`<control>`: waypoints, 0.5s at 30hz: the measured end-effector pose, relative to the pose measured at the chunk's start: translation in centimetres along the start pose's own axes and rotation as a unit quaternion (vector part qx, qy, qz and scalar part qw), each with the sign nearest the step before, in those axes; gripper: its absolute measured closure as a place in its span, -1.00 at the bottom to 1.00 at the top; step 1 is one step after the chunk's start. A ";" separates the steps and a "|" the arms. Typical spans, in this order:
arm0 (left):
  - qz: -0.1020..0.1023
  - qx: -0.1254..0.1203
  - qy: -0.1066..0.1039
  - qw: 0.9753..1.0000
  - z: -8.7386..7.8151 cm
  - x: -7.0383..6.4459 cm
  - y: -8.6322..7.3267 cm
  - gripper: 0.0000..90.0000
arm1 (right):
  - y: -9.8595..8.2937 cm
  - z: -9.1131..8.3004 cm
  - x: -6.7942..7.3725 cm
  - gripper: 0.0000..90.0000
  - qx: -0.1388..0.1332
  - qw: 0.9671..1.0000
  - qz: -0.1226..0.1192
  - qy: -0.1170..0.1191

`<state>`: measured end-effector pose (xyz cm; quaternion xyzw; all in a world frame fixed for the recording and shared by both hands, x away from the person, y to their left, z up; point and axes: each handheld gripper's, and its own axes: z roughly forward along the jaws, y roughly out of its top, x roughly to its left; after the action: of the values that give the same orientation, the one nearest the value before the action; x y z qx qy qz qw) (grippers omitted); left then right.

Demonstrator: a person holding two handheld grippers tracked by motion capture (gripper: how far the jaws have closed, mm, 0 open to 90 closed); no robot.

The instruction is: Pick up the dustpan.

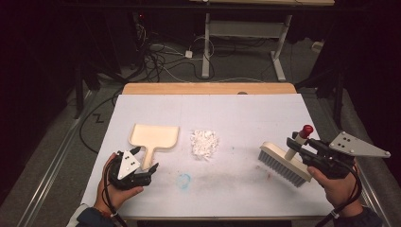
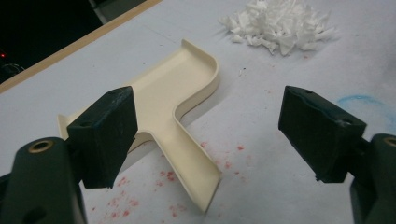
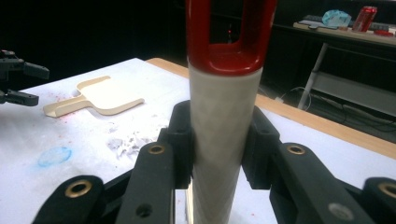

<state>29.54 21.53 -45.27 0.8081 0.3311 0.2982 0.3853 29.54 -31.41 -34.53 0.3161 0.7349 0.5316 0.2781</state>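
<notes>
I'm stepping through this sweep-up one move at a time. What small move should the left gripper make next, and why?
Probably ease the left gripper forward and shut it on the dustpan handle. Its jaws stand open with the handle lying between them, not yet gripped. The right gripper is shut on the brush handle, and the white scraps wait beside the pan.

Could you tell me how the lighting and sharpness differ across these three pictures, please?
High view: the white table is brightly lit, its surroundings nearly black. Left gripper view: the dustpan is crisp, with a soft shadow under its handle. Right gripper view: the brush handle looms large and soft, and the background is dim.
</notes>
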 end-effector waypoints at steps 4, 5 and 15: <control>0.010 0.004 0.000 1.000 0.5 0.1 0.0 -0.58 | -0.2 0.0 -0.1 0.55 -0.003 1.000 -0.004 -0.011; 0.012 0.008 0.001 1.000 0.6 0.1 0.0 -0.58 | -0.3 0.0 0.0 0.55 -0.003 1.000 -0.005 -0.015; -0.054 0.076 0.040 0.995 1.0 1.0 -0.1 -0.57 | -0.2 0.1 0.6 0.55 0.005 1.000 -0.025 -0.008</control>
<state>30.87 21.91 -45.65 0.8030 0.4113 0.2834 0.3251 29.17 -30.96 -34.77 0.3029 0.7431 0.5185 0.2955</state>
